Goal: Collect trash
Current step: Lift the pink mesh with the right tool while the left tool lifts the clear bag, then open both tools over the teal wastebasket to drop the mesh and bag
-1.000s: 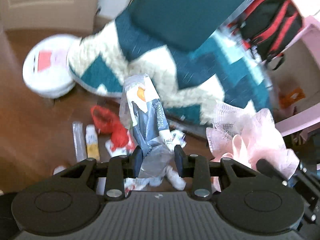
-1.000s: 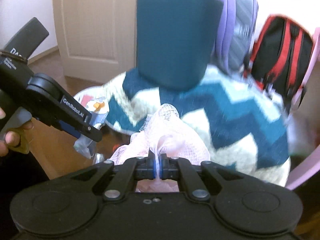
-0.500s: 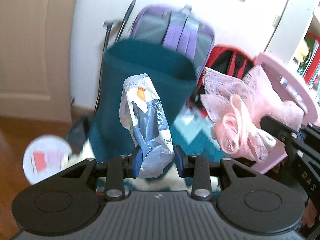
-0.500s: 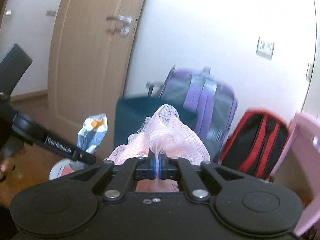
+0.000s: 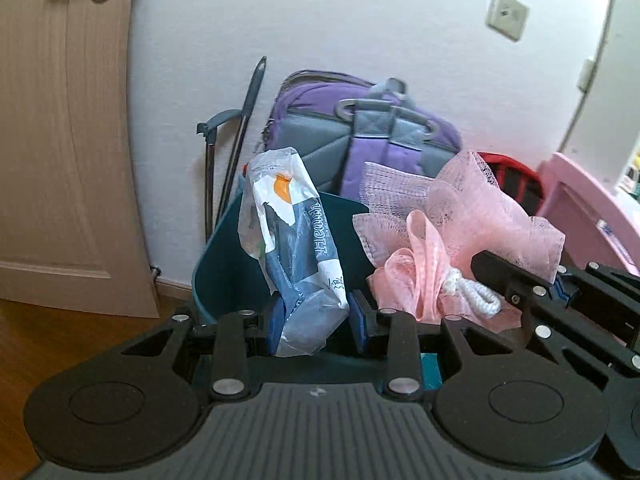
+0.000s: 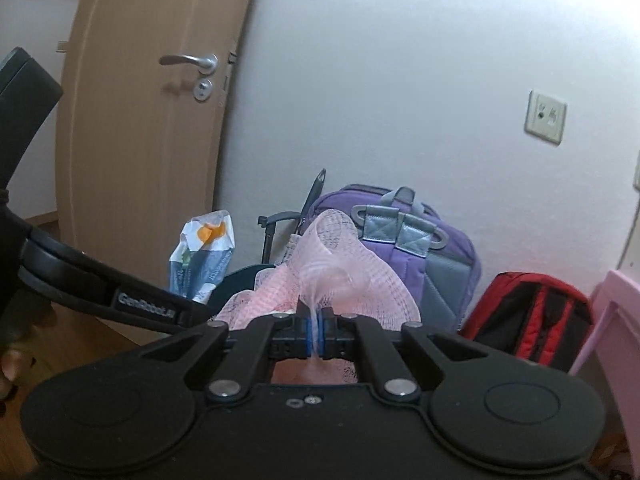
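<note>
My left gripper (image 5: 313, 322) is shut on a crumpled blue and white plastic wrapper (image 5: 294, 248) with an orange spot, held upright in front of the dark teal bin (image 5: 224, 276). The wrapper (image 6: 202, 256) also shows at the left of the right wrist view, above the left gripper's arm. My right gripper (image 6: 317, 334) is shut on a pink mesh bath sponge (image 6: 336, 276). In the left wrist view the sponge (image 5: 460, 240) with its white cord hangs at the right, level with the bin's rim. The bin (image 6: 240, 284) is mostly hidden behind the sponge.
A purple and grey backpack (image 5: 368, 140) leans on the white wall behind the bin. A black and red backpack (image 6: 532, 316) stands to its right, beside pink furniture (image 6: 616, 320). A dark pole (image 5: 240, 136) leans by the wooden door (image 5: 60, 140). Wooden floor (image 5: 60, 344) lies at lower left.
Both grippers have risen from the floor and rug, carrying the wrapper and the sponge. The views now face the wall, with the bin's open top just ahead and below.
</note>
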